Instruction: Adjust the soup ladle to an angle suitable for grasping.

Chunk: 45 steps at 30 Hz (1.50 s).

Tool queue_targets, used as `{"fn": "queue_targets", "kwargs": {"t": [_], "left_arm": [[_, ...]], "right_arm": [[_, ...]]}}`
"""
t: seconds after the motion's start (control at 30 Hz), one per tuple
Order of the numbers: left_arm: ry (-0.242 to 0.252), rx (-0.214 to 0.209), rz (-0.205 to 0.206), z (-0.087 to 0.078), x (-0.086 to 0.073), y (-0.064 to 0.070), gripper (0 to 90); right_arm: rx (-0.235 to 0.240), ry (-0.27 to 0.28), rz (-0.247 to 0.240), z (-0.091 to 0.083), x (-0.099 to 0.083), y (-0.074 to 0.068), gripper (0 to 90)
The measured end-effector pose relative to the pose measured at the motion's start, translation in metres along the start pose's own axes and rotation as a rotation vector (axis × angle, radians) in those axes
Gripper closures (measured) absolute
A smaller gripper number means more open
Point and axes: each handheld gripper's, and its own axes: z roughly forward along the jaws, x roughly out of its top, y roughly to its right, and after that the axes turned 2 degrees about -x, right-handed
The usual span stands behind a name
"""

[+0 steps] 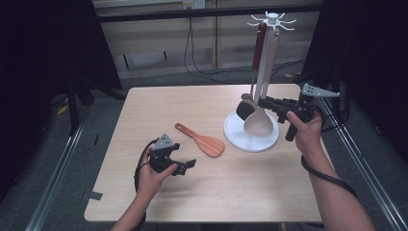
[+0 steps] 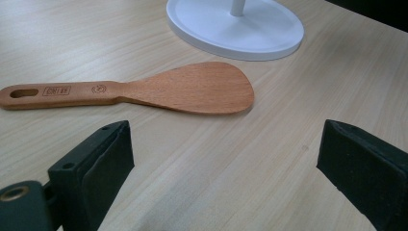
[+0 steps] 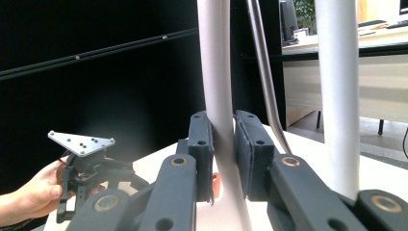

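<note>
A pale beige spoon [image 1: 260,122] hangs by its handle from a white utensil rack [image 1: 267,57], its bowl resting low over the rack's round white base [image 1: 243,139], as the right hand-held gripper [image 1: 266,102] pinches the handle partway down. In the right gripper view the two black jaws are pressed against either side of the smooth, rounded handle [image 3: 220,96], with the rack's white pole [image 3: 338,96] standing just beside them. The spoon looks light and stiff, probably silicone or plastic, though the material cannot be told for certain; its slick, round handle may twist in the pads, so a firm hold on the straight stretch of handle, as taken here, seems the safest place. A second utensil with a dark red handle [image 1: 258,45] hangs close alongside and could be knocked if the spoon swings. Nearer the person, a wooden rice paddle [image 1: 202,140] lies flat on the desk [image 1: 159,202], well apart from the rack. The left hand-held gripper [image 1: 185,166] rests just short of the paddle, jaws spread wide and holding nothing.
</note>
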Motion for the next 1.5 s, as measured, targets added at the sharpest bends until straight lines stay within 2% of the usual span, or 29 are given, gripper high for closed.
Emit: {"fn": "queue_targets", "kwargs": {"t": [0.17, 0.3, 0.53, 0.67, 1.07, 1.23, 1.5], "left_arm": [[-0.003, 0.003, 0.004, -0.0007, 0.0000, 0.0005, 5.5], [0.006, 0.004, 0.006, -0.0014, 0.0011, 0.0021, 5.6], [-0.003, 0.006, 0.012, -0.0012, 0.0017, 0.0034, 5.5], [-0.001, 0.007, 0.013, -0.0008, 0.0019, 0.0034, 5.6], [-0.005, 0.006, 0.013, -0.0013, 0.0016, 0.0032, 5.6], [-0.003, 0.004, 0.013, -0.0011, 0.0015, 0.0033, 5.6], [-0.004, 0.001, 0.016, -0.0016, 0.0016, 0.0034, 5.6]], "right_arm": [[-0.002, 0.009, 0.020, 0.0013, -0.0011, 0.0019, 77.1], [-0.038, 0.027, 0.045, 0.0008, -0.0026, 0.0031, 75.6], [-0.065, 0.034, 0.010, -0.0004, -0.0032, 0.0012, 74.9], [-0.069, 0.061, 0.016, -0.0001, -0.0016, 0.0001, 65.6], [-0.076, 0.056, 0.011, 0.0058, -0.0002, -0.0006, 56.7], [-0.099, 0.048, 0.002, 0.0060, 0.0013, -0.0016, 53.3], [-0.148, 0.054, -0.022, 0.0048, 0.0048, -0.0056, 42.7]]}}
